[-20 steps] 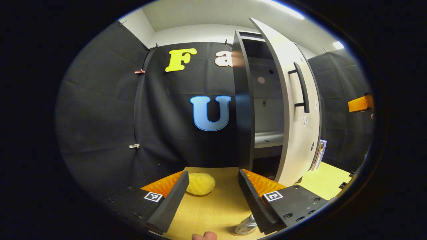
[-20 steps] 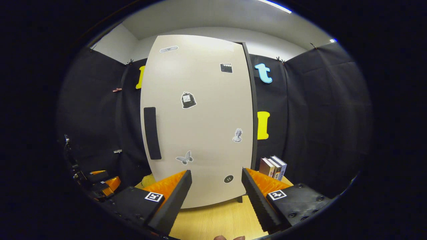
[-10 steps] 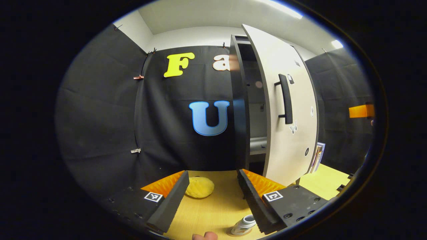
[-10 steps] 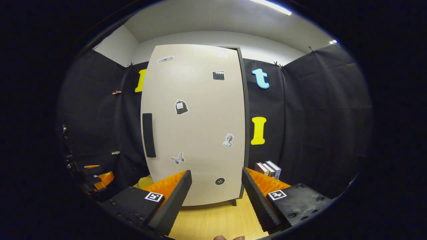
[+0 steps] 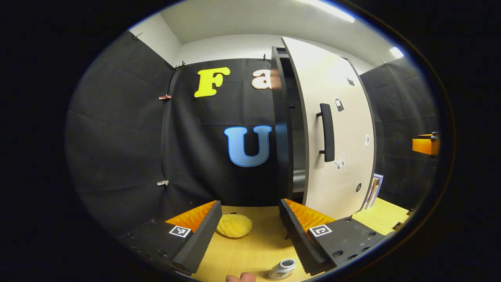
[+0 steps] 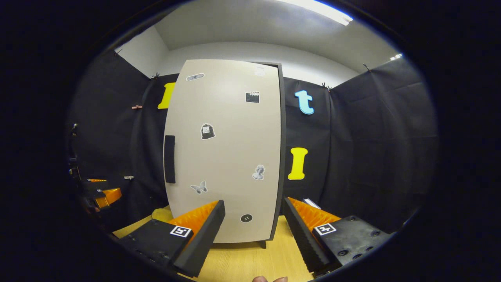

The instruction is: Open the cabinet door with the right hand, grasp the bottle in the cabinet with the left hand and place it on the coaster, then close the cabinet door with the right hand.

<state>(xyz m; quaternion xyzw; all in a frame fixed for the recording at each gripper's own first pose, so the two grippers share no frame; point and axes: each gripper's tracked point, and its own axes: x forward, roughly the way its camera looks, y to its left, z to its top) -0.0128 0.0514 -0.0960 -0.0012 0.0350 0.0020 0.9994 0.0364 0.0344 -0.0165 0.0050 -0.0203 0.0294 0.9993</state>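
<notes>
In the left gripper view the tall cabinet's pale door point(image 5: 340, 129) with its dark bar handle point(image 5: 327, 132) stands ajar, leaving a narrow gap onto the dark inside. A small white bottle point(image 5: 282, 268) stands on a coaster at the bottom, just left of my right-hand finger. My left gripper point(image 5: 250, 235) is open and holds nothing. In the right gripper view the door point(image 6: 225, 149) faces me almost flat, stickers on it, handle point(image 6: 169, 159) at its left edge. My right gripper point(image 6: 253, 231) is open and empty, set back from the door.
A yellow sponge point(image 5: 235, 225) lies on the wooden table point(image 5: 250, 250) between the left gripper's fingers, farther off. Books point(image 5: 373, 187) lean beside the cabinet's right side. The other gripper point(image 6: 100, 194) shows at the left edge of the right gripper view.
The cabinet door has swung further towards shut, narrowing the gap. The right gripper has drawn back from the door. The bottle has come more fully into the left gripper view.
</notes>
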